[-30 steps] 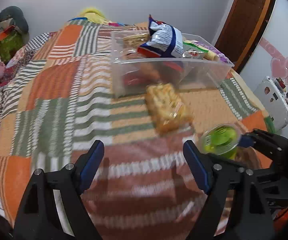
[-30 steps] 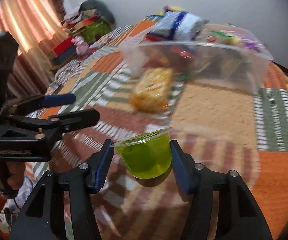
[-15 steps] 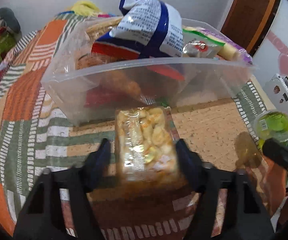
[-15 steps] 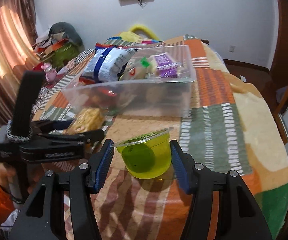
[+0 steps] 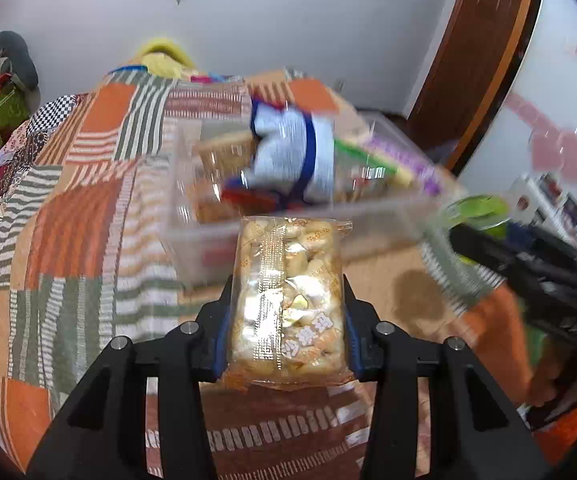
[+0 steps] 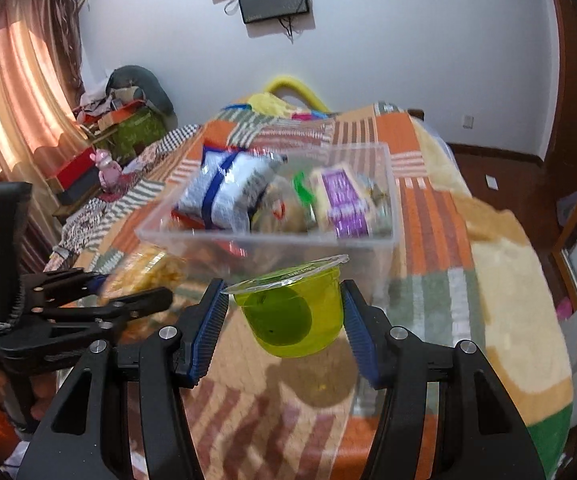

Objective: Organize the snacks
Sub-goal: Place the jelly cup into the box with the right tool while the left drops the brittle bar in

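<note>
Above the bed (image 6: 500, 288), the left gripper (image 5: 286, 312) clamps a cracker pack (image 5: 288, 296) and the right gripper (image 6: 284, 316) clamps a green jelly cup (image 6: 292, 312), both just before the clear bin (image 6: 368, 244) of snacks.

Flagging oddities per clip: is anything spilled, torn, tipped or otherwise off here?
Nothing looks spilled or torn. The jelly cup is held tilted in the right gripper, its foil lid sealed. The snack pack sits intact in the left gripper. The bin is upright, its contents blurred.
</note>
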Tool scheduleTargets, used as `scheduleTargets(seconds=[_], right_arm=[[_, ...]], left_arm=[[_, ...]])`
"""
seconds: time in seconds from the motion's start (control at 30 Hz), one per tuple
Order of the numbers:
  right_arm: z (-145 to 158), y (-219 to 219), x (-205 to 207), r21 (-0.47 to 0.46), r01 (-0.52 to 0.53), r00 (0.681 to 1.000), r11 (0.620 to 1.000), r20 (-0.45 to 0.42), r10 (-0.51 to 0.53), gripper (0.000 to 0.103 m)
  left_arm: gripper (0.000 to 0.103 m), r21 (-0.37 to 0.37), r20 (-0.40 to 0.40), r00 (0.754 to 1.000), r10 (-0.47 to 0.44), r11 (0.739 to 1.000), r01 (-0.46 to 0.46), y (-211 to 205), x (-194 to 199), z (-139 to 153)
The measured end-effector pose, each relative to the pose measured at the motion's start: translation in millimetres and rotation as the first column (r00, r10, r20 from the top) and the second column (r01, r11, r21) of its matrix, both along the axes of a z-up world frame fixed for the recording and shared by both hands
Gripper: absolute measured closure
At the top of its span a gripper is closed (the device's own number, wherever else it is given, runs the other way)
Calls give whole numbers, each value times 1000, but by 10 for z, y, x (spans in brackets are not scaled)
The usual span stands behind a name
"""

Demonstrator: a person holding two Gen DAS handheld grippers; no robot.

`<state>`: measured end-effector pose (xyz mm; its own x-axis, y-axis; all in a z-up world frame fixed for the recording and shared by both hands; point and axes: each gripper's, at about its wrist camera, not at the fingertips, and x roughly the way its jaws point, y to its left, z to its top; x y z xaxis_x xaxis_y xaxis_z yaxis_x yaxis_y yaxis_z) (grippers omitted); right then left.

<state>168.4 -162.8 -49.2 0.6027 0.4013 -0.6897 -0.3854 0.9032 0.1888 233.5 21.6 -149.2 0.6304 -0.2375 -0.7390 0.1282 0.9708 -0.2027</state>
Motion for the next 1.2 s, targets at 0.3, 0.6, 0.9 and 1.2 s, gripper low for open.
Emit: scheduleTargets(seconds=[0.3, 0.6, 0.9, 1.2], right_arm=[[118, 125, 325, 17, 15, 998, 1000, 54, -16, 49], [-20, 272, 754, 24, 47, 999, 999, 12, -47, 49], [-65, 317, 722, -23, 39, 999, 999, 21, -38, 47], [103, 185, 679, -15, 53, 997, 998, 56, -53, 33]], left_arm=[[59, 24, 77, 995, 65, 997, -67, 198, 315, 292], [59, 23, 24, 991, 133, 991, -133, 313, 895, 43], [41, -60, -5, 985, 174, 983, -174, 414, 1015, -45], [34, -10, 68, 987, 149, 989, -148, 322, 747, 229]])
